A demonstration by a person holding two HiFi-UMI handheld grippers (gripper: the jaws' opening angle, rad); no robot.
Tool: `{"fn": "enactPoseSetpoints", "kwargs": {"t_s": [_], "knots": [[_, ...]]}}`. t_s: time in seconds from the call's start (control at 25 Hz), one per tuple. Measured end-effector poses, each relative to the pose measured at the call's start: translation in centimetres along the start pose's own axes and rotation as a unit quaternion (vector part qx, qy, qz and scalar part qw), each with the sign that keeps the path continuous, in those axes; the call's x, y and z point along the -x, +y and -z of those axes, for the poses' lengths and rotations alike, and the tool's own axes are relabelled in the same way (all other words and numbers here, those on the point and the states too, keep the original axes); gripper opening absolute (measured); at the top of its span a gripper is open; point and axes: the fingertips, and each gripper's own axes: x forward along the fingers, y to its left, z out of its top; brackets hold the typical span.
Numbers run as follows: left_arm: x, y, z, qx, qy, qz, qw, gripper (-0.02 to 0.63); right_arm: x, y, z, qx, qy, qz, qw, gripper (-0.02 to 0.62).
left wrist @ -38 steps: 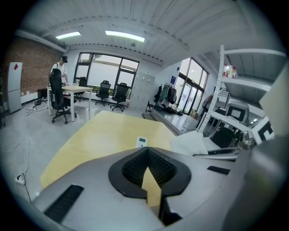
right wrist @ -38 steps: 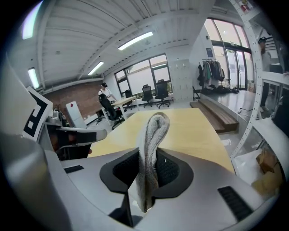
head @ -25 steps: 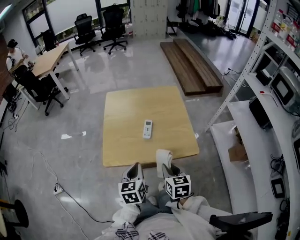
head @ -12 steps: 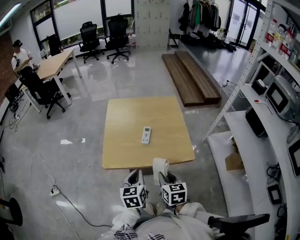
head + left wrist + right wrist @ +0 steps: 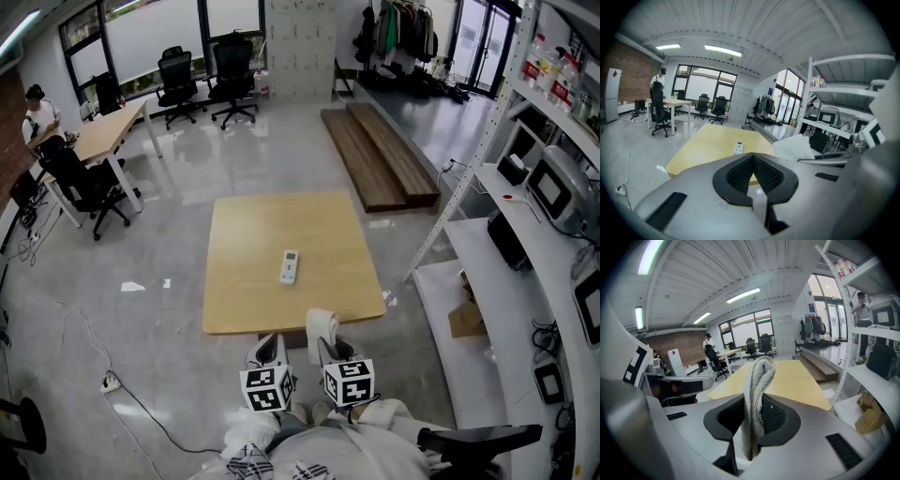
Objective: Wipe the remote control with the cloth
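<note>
With the cloth (image 5: 322,328) being pinched upright in the right claw (image 5: 330,347) and the left claw (image 5: 270,347) being held together, empty, the remote control (image 5: 290,266), lying mid-tabletop (image 5: 239,281) well beyond both, is best being approached low so the cloth's loop is pressed flat.

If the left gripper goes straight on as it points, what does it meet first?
Probably the light wooden table top, near its front edge, though depth is unclear. The small white remote control lies further on, slightly left of where the left gripper points.
</note>
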Motion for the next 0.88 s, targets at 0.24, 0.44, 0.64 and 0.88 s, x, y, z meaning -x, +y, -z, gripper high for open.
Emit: {"fn": "enactPoseSetpoints", "kwargs": {"t_s": [0.24,0.44,0.64,0.88], "knots": [[0.20,-0.10,0.14,-0.004,0.001,-0.003,1.0000,0.002,0.16,0.19,0.05,-0.003,0.001,-0.003,1.000,0.089],[0.10,-0.29,0.04,-0.006,-0.001,-0.002,1.0000,0.002,0.15,0.11,0.01,-0.005,0.001,-0.004,1.000,0.089],[0.11,-0.04,0.17,-0.010,0.001,-0.004,0.9999,0.002,0.11,0.23,-0.03,-0.004,0.000,-0.003,1.000,0.089],[0.16,0.03,0.63,-0.007,0.008,-0.006,0.9999,0.002,0.32,0.05,0.64,-0.007,0.009,-0.001,1.000,0.089]]}}
